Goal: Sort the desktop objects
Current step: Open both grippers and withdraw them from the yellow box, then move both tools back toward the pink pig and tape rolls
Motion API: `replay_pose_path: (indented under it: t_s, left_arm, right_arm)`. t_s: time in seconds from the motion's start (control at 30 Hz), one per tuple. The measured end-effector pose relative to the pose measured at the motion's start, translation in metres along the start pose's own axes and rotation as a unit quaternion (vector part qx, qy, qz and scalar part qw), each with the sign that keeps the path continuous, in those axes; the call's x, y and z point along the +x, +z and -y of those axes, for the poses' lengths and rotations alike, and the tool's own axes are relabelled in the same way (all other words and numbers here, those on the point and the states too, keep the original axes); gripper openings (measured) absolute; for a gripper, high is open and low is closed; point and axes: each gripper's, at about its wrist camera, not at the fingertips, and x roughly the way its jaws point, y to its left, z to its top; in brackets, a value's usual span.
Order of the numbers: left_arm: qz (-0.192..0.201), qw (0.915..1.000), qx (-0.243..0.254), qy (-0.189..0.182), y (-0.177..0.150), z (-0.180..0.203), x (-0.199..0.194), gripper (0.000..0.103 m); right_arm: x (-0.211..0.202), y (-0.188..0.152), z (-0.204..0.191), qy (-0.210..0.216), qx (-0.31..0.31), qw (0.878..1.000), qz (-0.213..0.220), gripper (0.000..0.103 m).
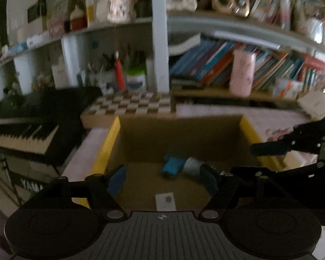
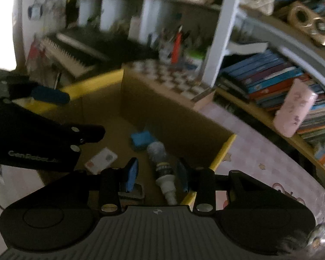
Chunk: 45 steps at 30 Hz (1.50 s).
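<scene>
An open cardboard box with yellow flaps (image 1: 113,138) (image 2: 223,149) sits on the pink desk. Inside lie a blue block (image 1: 172,165) (image 2: 142,139), a grey-and-white bottle on its side (image 1: 191,165) (image 2: 162,164) and a white card (image 1: 165,200) (image 2: 100,160). My left gripper (image 1: 162,179) is open and empty above the box's near edge. My right gripper (image 2: 157,174) is open over the box, its fingers either side of the bottle without touching it. Each gripper also shows in the other's view, the right one (image 1: 292,143) and the left one (image 2: 49,95).
A chessboard (image 1: 130,105) (image 2: 169,77) lies behind the box. A keyboard piano (image 1: 21,134) (image 2: 75,52) stands to the left. Shelves with books (image 1: 216,65) (image 2: 270,82), a pink case (image 1: 242,73) (image 2: 294,110) and a pen holder (image 1: 119,75) line the back.
</scene>
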Motion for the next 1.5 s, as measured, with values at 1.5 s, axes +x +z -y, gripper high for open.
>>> replay_pose_path:
  t_s: [1.5]
  left_arm:
    - [-0.009, 0.9977, 0.008, -0.067, -0.116, 0.040, -0.140, 0.086]
  right_arm:
    - [-0.176, -0.151, -0.083, -0.136, 0.185, 0.973, -0.010, 0.047]
